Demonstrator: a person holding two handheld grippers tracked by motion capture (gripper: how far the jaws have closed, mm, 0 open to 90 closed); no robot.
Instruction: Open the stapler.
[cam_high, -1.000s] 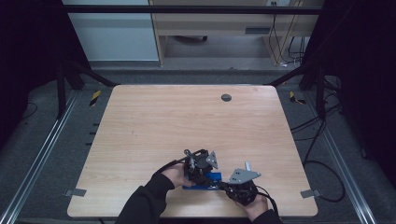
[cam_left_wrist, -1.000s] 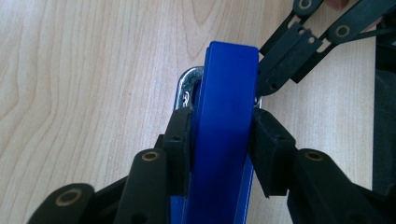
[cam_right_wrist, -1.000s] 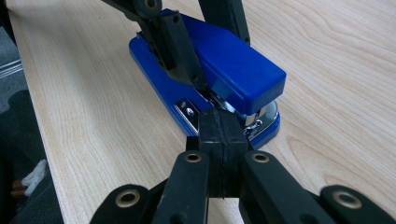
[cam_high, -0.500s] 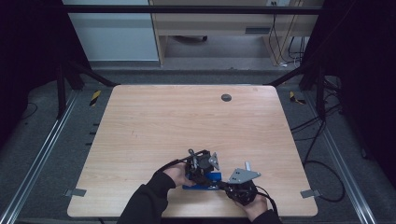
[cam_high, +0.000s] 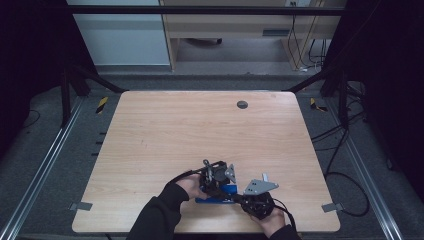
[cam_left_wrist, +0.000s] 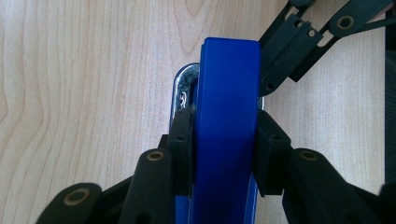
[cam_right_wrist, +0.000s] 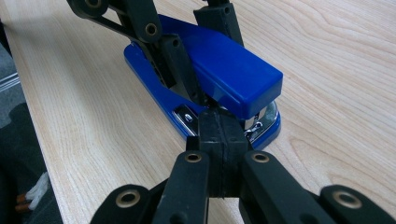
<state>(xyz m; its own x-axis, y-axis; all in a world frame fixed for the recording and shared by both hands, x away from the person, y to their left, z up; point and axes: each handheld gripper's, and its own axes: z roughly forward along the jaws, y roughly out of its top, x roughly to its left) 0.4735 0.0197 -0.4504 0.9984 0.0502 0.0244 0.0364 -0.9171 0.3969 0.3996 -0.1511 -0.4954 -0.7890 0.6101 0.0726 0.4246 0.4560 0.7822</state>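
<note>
Pale wooden table (cam_high: 165, 135) carries a blue stapler (cam_left_wrist: 226, 116) at its near edge; left gripper (cam_left_wrist: 224, 144), jaws just closing, clamps the stapler's sides; right gripper (cam_right_wrist: 219, 126), pressed together, touches its front.

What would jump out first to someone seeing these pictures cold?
The bright blue stapler near the front edge of the pale wooden table, the one strong colour in sight. The left gripper clamps its top from both sides, its jaws having just closed further. The right gripper, jaws pressed together, noses in at the stapler's metal mouth.
</note>
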